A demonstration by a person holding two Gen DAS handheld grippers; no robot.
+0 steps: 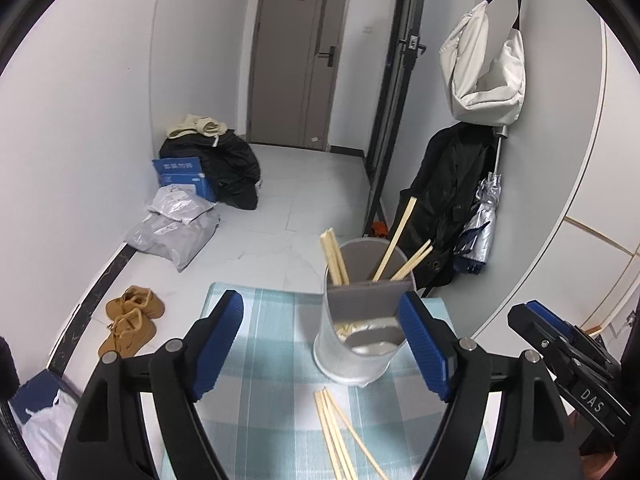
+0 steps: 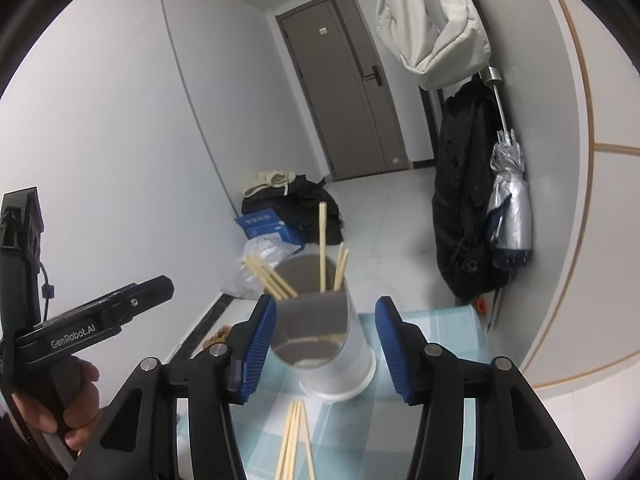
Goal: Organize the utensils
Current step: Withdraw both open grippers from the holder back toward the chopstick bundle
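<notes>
While the metal holder [image 1: 354, 344] stood upright on the checked cloth [image 1: 260, 360] just right of centre in your left wrist view, your left gripper [image 1: 320, 348] had its blue pads spread wide, with nothing pressed between them. The right-hand pad overlapped the holder's side in the frame, but whether it touched I could not tell. Several chopsticks [image 1: 335, 258] leaned out of the holder's top, one long stick [image 1: 394, 240] slanting toward the upper right. Loose chopsticks [image 1: 340, 436] lay fanned on the cloth at the bottom centre, just in front of the holder.

In your right wrist view, your right gripper [image 2: 326, 348] was open about halfway and gripped nothing; the holder [image 2: 328, 344] sat in the middle of the frame between the pads, its left side hidden behind the left pad. The loose chopsticks [image 2: 294, 440] lay at the bottom centre, below the holder's base. Your left hand [image 2: 68, 400] held the other gripper's handle at the lower left of that frame. A pair of brown shoes [image 1: 130, 320] sat on the floor at the lower left of the left wrist view.
</notes>
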